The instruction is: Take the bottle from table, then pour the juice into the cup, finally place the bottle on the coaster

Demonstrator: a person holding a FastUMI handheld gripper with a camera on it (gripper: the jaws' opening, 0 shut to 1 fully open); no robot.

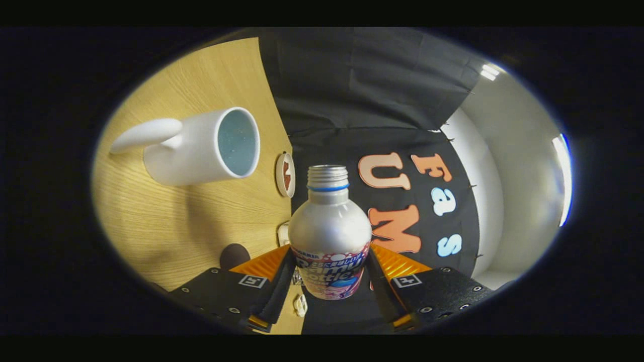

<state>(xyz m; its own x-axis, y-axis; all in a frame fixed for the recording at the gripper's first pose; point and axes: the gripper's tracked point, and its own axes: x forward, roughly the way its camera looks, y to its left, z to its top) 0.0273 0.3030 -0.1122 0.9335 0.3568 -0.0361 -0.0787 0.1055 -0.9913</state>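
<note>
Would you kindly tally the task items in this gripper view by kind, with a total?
Bottle, held between the gripper fingers: 1
Cup, on the table: 1
Coaster, beyond the cup: 1
Total: 3

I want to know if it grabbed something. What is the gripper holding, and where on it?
The gripper holds the bottle, both fingers pressing on opposite sides of its labelled lower body, cap end pointing away.

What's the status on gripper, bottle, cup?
Gripper shut on uncapped bottle, rolled sideways. White cup upright on wooden table, coaster past it. Path clear.
</note>
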